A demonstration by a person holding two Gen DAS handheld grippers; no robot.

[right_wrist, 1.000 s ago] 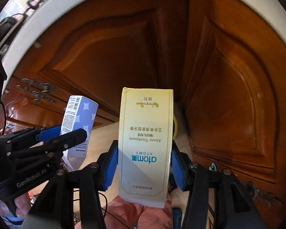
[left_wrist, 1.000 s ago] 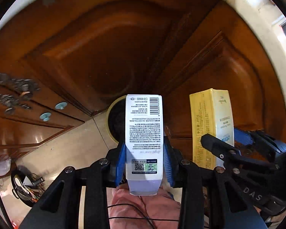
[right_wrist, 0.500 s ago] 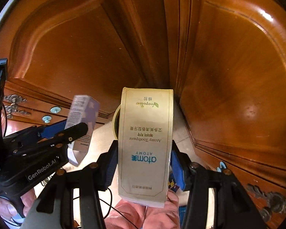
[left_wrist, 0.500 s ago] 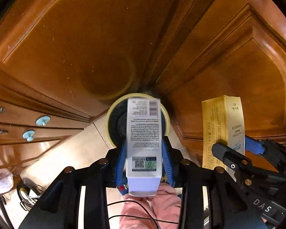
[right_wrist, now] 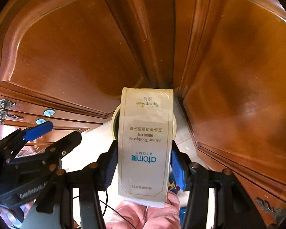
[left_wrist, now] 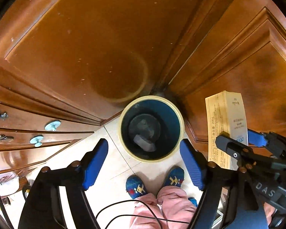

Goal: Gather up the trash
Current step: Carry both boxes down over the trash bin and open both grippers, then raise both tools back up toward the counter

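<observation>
Looking down from the left wrist camera, we see at far left wooden drawers with two pale blue knobs [left_wrist: 52,125], then a tiled floor [left_wrist: 108,164]. Our left gripper [left_wrist: 144,164] hangs over that floor with its blue-padded jaws spread wide and nothing between them. Straight beyond the gap stands a round trash bin [left_wrist: 181,127] with a cream rim and dark blue inside, tucked into the corner where two wooden cabinet doors [left_wrist: 85,47] meet. A small pale box [left_wrist: 145,143] lies at the bottom of the bin. Nearer us, two feet in blue patterned slippers [left_wrist: 136,186] stand on the tiles. To the right, our right gripper [left_wrist: 238,141] comes in from the side, clamped on a tall yellow toothpaste box [left_wrist: 226,122], which is held beside the bin and above the floor.

From the right wrist camera, the left gripper [right_wrist: 53,131] shows at the left edge, jaws apart. In the centre, the right gripper [right_wrist: 144,164] pinches the toothpaste box [right_wrist: 145,143] at both long sides; the box stands upright and covers most of the bin [right_wrist: 115,114] behind it.
</observation>
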